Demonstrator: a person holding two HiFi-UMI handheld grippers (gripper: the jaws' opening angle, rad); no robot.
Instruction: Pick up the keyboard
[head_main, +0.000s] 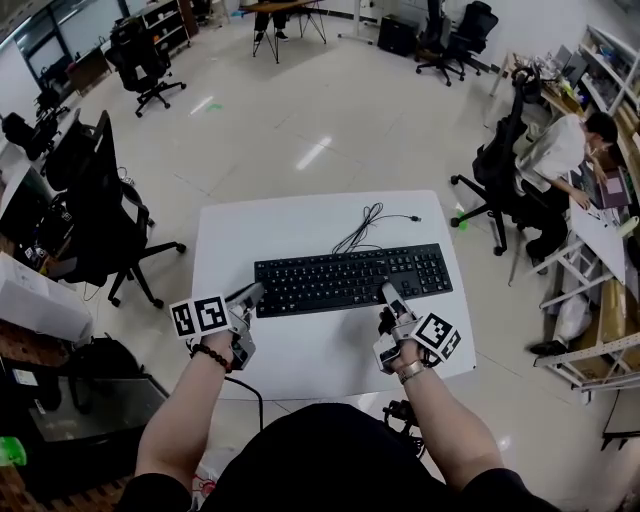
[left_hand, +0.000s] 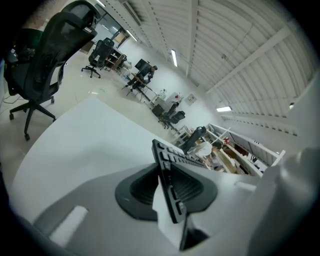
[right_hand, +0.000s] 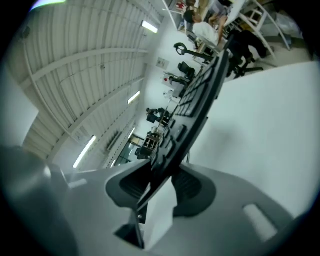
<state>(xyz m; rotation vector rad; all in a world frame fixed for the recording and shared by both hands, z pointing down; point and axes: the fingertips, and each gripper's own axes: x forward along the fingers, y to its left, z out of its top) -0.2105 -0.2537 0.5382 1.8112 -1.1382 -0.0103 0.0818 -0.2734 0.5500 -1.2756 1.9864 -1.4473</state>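
A black keyboard (head_main: 350, 278) lies across the middle of the white table (head_main: 300, 355), its cable (head_main: 362, 228) curling away toward the far side. My left gripper (head_main: 255, 293) holds the near left corner of it. My right gripper (head_main: 386, 290) holds its near edge right of centre. In the left gripper view the thin keyboard edge (left_hand: 170, 192) runs between the two dark pads (left_hand: 140, 192), which press on it. The right gripper view shows the keyboard (right_hand: 192, 117) tilted and clamped the same way between that gripper's pads (right_hand: 192, 187).
A black office chair (head_main: 100, 210) stands left of the table and another (head_main: 500, 175) to the right. A person (head_main: 560, 150) sits at a desk on the right. Shelving (head_main: 600, 340) lines the right side. Open floor lies beyond the table.
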